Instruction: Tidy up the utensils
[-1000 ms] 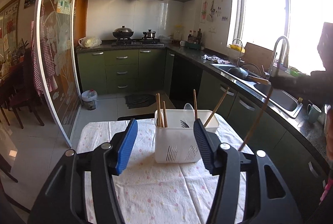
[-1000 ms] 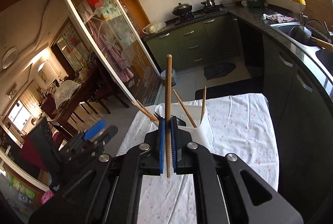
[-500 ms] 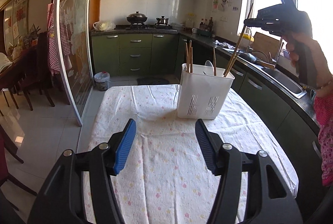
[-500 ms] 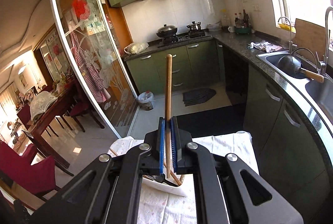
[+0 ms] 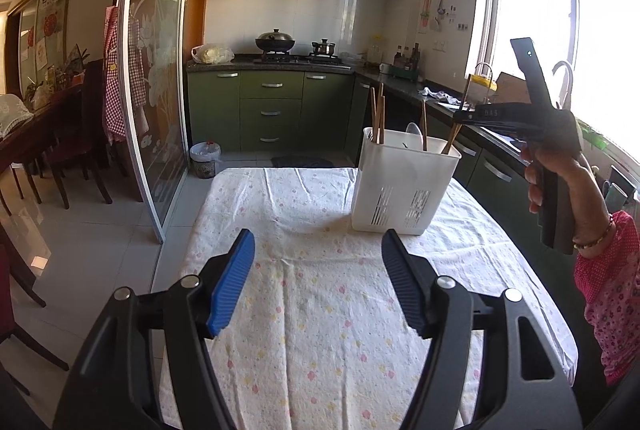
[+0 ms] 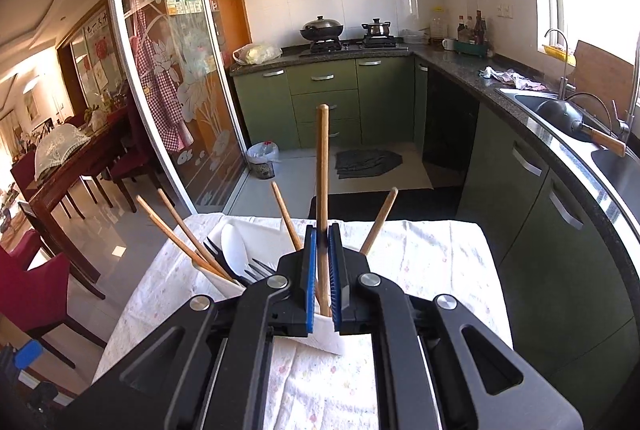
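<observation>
Here, from the left wrist view, the left tongs [image 5: 316, 286] have nothing between their blue pads, and they are opening wider. They hang over the bench with the white flowery cloth [image 5: 320, 330]. The white plastic holder with slots in its sides [image 5: 404, 186] stands farther along the bench, ahead of these tongs and a little to the right. Thin brown wooden sticks poke up out of it. The right tongs [image 5: 466, 116], held in a person's hand [image 5: 560, 166], are just above the holder's right corner.

Now the right wrist view. The right tongs [image 6: 322, 270] are pressed tight on one long brown wooden chopstick [image 6: 322, 182]. The chopstick stands almost straight up, and its low end dips to the holder [image 6: 324, 334] right under the tongs. More chopsticks, a white spoon [image 6: 234, 250] and black forks [image 6: 256, 272] sit in the holder's left part. I think the right hand is much nearer, so it only needs to let the chopstick drop in.
</observation>
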Tool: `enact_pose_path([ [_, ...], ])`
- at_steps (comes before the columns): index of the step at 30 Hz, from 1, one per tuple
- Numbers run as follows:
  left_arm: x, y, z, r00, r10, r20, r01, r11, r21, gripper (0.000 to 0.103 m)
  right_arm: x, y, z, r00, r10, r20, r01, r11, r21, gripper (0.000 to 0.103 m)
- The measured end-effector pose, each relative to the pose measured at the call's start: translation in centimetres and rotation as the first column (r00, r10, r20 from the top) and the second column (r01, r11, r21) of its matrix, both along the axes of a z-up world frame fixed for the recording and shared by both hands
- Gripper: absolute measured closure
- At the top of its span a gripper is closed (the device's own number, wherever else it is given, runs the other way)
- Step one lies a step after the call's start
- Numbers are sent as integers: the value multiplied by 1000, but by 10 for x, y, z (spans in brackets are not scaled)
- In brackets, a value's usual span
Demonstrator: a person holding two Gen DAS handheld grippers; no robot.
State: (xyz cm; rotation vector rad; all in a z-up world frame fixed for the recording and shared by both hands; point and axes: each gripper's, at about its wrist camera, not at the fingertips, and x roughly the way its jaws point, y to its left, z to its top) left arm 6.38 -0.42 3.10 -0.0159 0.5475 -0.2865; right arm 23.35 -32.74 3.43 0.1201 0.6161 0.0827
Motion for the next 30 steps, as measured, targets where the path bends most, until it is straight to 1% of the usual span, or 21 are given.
enact_pose_path([
  [1,0,1,0,1000,1,1,-1,1000,2,40,-2,1,-3,1000,6,0,-6,1000,7,91],
  [2,-1,0,0,1000,3,2,-3,1000,3,40,-6,1,-6,1000,3,2,-3,1000,9,80],
  [3,-2,0,-1,1000,4,3,-4,1000,5,40,-11,1,-7,1000,0,12,0,1000,6,76],
  [6,-3,-1,0,1000,9,5,-9,1000,15,39,-42,-1,-6,997,-8,72,8,1000,4,76],
  [8,-5,-3,2,1000,14,10,-14,1000,16,38,-79,-2,0,990,-10,144,9,1000,8,74],
  [10,-10,-4,3,999,24,24,-24,1000,15,36,-123,-2,1,977,-5,214,5,1000,4,67],
  [11,-13,-4,4,999,27,30,-27,1000,12,36,-147,0,0,970,-1,245,3,1000,-6,61],
  [12,-15,-4,5,999,34,34,-34,999,9,34,-168,3,-3,964,3,268,2,1000,-17,57],
  [13,-17,-5,6,999,40,35,-40,999,9,33,-188,5,-5,959,11,282,-4,1000,-24,55],
  [14,-19,-6,6,999,39,35,-39,999,4,31,-207,7,-9,955,15,297,-7,1000,-27,50],
  [15,-22,-6,6,999,38,34,-38,999,-7,28,-225,9,-13,950,10,313,-2,1000,-27,41],
  [16,-25,-7,6,998,44,35,-43,999,-19,25,-242,10,-16,944,7,330,2,1000,-27,36],
  [18,-33,-9,7,998,48,46,-47,998,-33,15,-272,11,-20,929,-3,370,16,999,-32,18],
  [20,-42,-13,8,996,61,59,-60,998,-26,10,-300,14,-23,915,-10,403,37,998,-60,4],
  [21,-46,-14,8,996,67,66,-66,998,-18,7,-310,15,-25,911,-21,412,54,996,-69,4],
  [22,-50,-15,9,995,73,72,-73,997,-7,7,-320,15,-26,910,-27,414,61,996,-71,4],
  [25,-59,-15,8,992,100,76,-102,995,23,7,-338,11,-34,923,-31,384,49,998,-37,4],
  [27,-60,-12,6,992,113,56,-115,993,32,7,-346,11,-40,931,-41,363,59,997,-39,4],
  [30,-61,-6,3,991,127,34,-128,992,20,7,-351,10,-46,934,-54,354,69,997,-30,4],
])
